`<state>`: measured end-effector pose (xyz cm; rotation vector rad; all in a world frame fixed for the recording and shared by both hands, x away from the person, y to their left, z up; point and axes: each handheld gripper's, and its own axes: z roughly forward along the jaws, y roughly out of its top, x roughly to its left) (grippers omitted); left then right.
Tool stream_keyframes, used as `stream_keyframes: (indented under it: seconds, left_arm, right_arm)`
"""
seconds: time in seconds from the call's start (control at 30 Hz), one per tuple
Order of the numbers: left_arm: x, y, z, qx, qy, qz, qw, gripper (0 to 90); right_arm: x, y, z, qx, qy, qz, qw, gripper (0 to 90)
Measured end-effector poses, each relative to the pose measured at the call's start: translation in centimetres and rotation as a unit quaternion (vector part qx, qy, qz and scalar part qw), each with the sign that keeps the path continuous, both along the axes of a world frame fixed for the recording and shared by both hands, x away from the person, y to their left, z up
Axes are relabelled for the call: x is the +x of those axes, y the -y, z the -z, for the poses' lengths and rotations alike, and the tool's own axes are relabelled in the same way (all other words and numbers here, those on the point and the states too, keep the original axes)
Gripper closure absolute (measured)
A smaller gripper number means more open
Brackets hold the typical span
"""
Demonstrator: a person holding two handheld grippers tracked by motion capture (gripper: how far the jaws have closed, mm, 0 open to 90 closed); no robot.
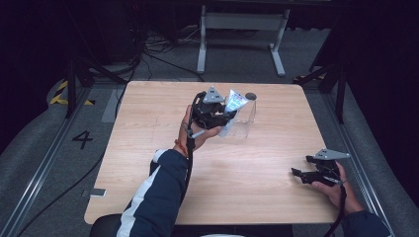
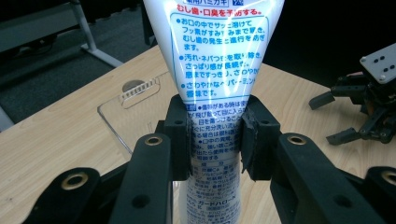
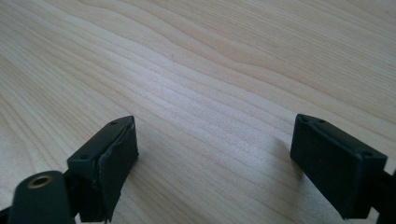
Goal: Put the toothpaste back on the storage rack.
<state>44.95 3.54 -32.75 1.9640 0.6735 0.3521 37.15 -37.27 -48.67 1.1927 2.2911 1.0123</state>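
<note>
Left hand-held gripper raised, clamping toothpaste tube; right hand-held gripper low, gaping

Your table is lit brightly from above while the surroundings fall almost black. Glare streaks the tube in your left gripper view. Soft shadows sit beside the right fingers; near parts blur.
</note>
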Motion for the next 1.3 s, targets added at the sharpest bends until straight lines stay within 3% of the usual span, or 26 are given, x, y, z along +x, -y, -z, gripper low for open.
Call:
stream_keyframes:
  seconds: [0.5,0.7,1.3]
  left_arm:
    - [1.9,1.0,-0.3,-0.008,0.001,-0.013,0.9999,68.4]
    - [2.5,1.4,0.1,-0.024,0.008,-0.024,0.9994,68.3]
    - [4.7,2.8,0.5,-0.018,0.007,-0.035,0.9992,68.4]
  right_arm:
    - [0.0,0.0,0.0,0.0,0.0,0.0,1.0,14.9]
    - [0.0,0.0,0.0,0.0,0.0,0.0,1.0,14.9]
    - [0.0,0.0,0.0,0.0,0.0,0.0,1.0,14.9]
